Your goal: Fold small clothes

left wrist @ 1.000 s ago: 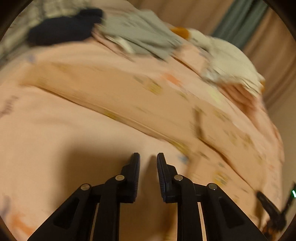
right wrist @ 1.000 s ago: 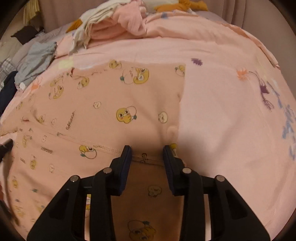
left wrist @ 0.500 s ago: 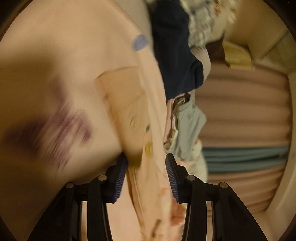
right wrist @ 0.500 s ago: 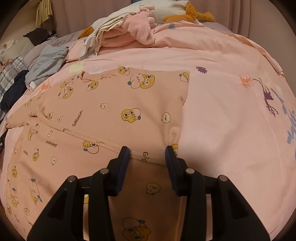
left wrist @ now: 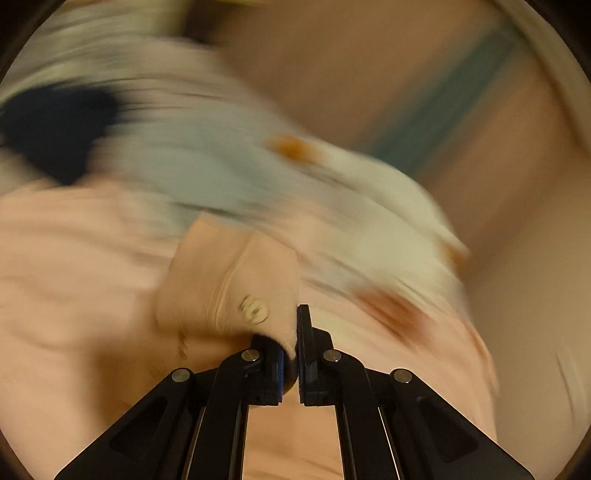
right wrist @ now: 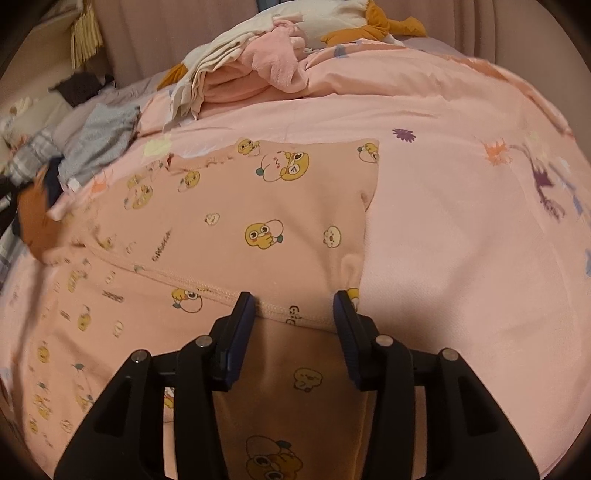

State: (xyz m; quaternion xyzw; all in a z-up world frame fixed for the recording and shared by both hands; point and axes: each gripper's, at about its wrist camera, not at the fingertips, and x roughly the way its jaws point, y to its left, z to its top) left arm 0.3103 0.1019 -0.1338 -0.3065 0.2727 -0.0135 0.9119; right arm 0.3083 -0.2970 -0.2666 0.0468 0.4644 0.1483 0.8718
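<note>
A peach garment [right wrist: 258, 206] printed with yellow cartoon ducks lies partly folded on the pink bed sheet [right wrist: 461, 240]. My right gripper [right wrist: 294, 308] hovers over its stitched hem, jaws opening, cloth below them but not pinched. In the blurred left wrist view my left gripper [left wrist: 293, 345] is shut on a corner of the same peach garment [left wrist: 229, 280], which bunches up in front of the fingers. At the left edge of the right wrist view, a blurred lifted bit of that garment [right wrist: 37, 221] shows.
A heap of pink and cream clothes [right wrist: 251, 70] with an orange piece [right wrist: 388, 26] sits at the far side of the bed. Grey [right wrist: 99, 136], plaid and dark clothes [right wrist: 22, 173] lie at the left. Curtains hang behind.
My left gripper swung round and closed on a corner of the peach garment. The right gripper's jaws widened a little over the hem and it tilted slightly; the garment's left end lifted.
</note>
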